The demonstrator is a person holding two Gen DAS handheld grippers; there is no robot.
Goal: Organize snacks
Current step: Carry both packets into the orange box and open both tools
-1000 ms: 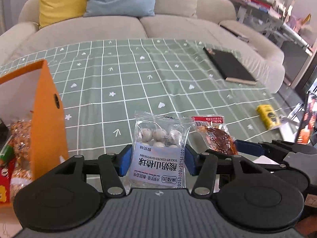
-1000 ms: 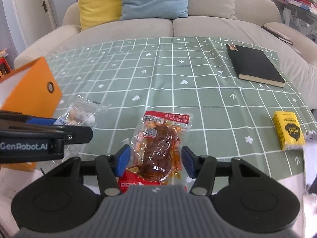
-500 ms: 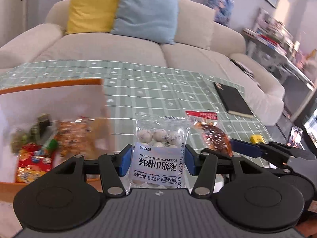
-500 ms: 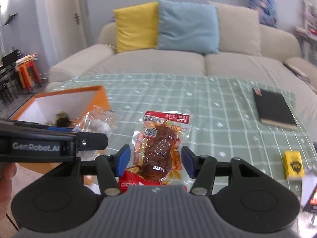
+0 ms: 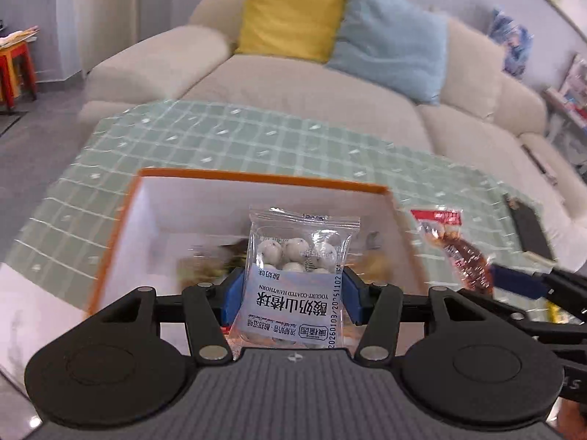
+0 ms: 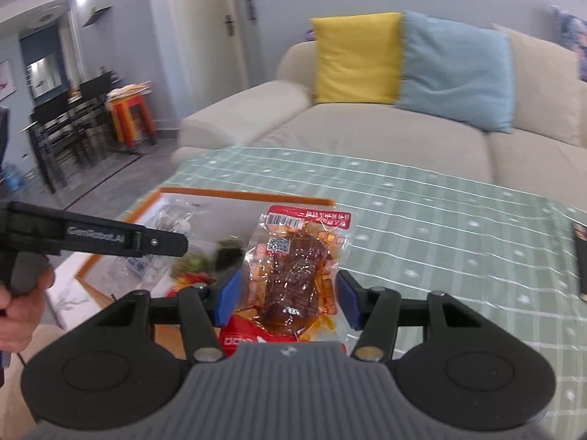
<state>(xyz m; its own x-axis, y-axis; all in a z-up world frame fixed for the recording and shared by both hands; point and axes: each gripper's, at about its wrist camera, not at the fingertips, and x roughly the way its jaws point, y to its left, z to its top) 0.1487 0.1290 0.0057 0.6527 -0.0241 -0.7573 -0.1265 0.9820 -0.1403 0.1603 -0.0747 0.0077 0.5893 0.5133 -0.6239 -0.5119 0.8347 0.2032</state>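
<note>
Yogurt-coated hawthorn packet, clear film with white balls above a pale printed label: held upright between the blue fingers of the left gripper, raised over the open top of the orange box; box white inside, blurred snack packs lying at its bottom. Braised meat packet, clear pouch of brown pieces with red header and red base: clamped between the blue fingers of the right gripper, held just right of the box's near corner, above the desk edge; same packet visible from the left wrist view at the box's right wall. Left gripper's black arm, lettered in white, crosses the right wrist view over the box. Desk: green cloth with white grid and small hearts; black notebook at its right side. Behind: beige sofa, yellow cushion touching blue cushion
</note>
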